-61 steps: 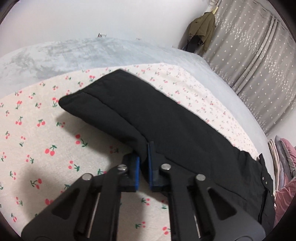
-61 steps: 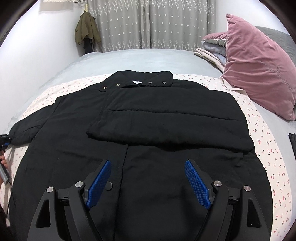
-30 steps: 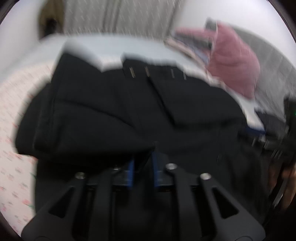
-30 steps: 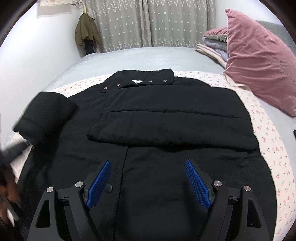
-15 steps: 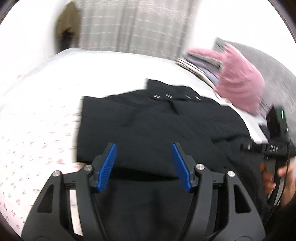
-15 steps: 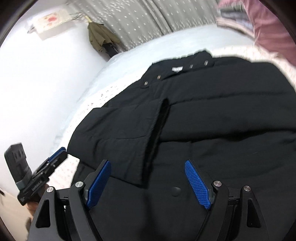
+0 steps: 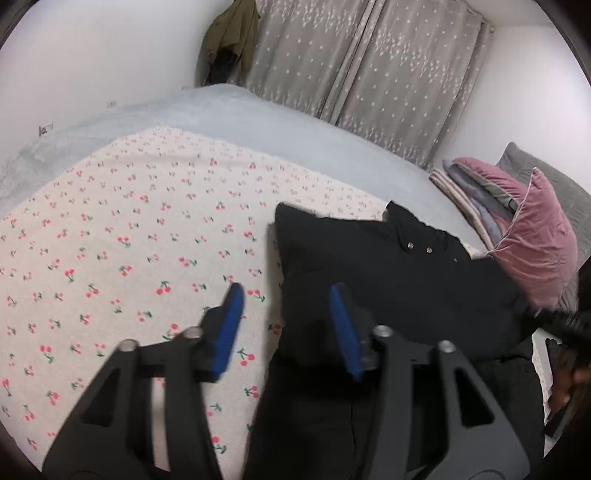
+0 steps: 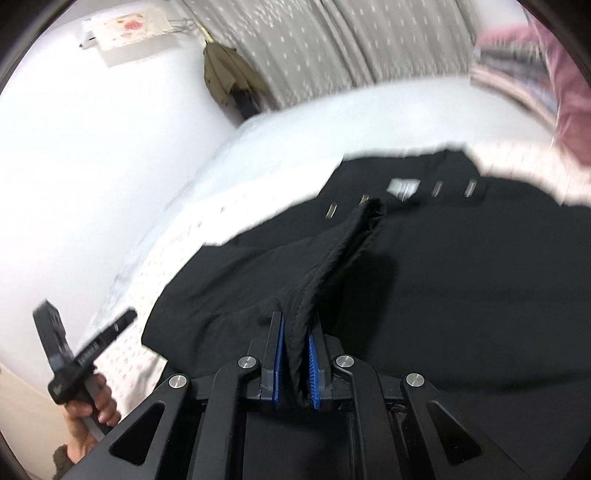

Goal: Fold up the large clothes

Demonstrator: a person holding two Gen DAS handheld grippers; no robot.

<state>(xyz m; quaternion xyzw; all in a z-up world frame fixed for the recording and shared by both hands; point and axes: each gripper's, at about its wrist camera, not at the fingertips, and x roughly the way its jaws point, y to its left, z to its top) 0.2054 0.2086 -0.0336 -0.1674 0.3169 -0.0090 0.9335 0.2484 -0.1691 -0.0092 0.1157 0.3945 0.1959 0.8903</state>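
A black padded coat (image 7: 406,295) lies on the cherry-print sheet (image 7: 110,258), with both sleeves folded across its front. My right gripper (image 8: 295,356) is shut on the raised edge of a folded sleeve (image 8: 343,251), which runs up toward the collar snaps. At the coat's left side, my left gripper (image 7: 288,326) has its jaws apart and closing. The coat's edge shows between its blue pads (image 7: 231,325), which do not press on it. In the right wrist view a hand holds the left gripper (image 8: 74,362) at the lower left.
A pink velvet pillow (image 7: 535,254) and folded blankets (image 7: 476,184) lie right of the coat. Grey bedding (image 7: 258,125) stretches behind the sheet toward grey curtains (image 7: 369,66). An olive jacket (image 7: 229,33) hangs in the corner.
My left gripper carried the left sleeve over the coat, let it go and swung back to the left edge. My right gripper moved in and shut on the sleeve's edge.
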